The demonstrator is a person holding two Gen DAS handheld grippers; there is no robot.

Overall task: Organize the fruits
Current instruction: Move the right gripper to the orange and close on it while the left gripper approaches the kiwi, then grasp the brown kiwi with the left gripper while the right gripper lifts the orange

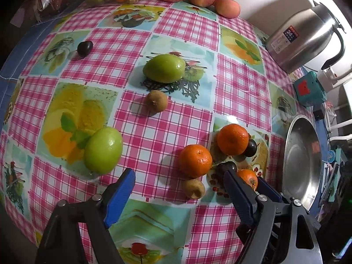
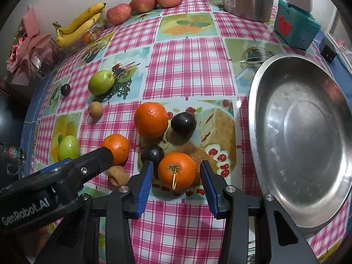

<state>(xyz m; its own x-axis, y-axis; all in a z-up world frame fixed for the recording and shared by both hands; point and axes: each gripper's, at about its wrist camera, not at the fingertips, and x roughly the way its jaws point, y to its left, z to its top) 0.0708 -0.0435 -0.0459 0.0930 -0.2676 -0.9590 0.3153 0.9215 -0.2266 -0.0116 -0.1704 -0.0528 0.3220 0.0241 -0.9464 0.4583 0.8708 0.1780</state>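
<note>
The right tongs (image 2: 176, 186) stand apart, straddling an orange (image 2: 176, 170) with its stem up; a gap shows on each side between pad and fruit. This orange rests on the desk (image 2: 187, 66), just left of the steel bowl (image 2: 305, 145). A dark plum (image 2: 152, 153) touches its upper left side, close to the left pad. Behind lie a second plum (image 2: 183, 124) and a large orange (image 2: 150, 119). The left tongs (image 1: 176, 187) stand wide apart over a small orange (image 1: 195, 160) and a brown fruit (image 1: 194, 188); the pads touch neither. The left tongs' arm crosses beside the right tongs, near the brown fruit. Two green fruits (image 1: 103, 150) (image 1: 164, 68), another brown fruit (image 1: 157, 100) and a third plum (image 1: 85, 48) lie well apart. Apples (image 2: 144, 1), bananas (image 2: 77, 28) and a kettle (image 1: 305, 37) line the far edge.
</note>
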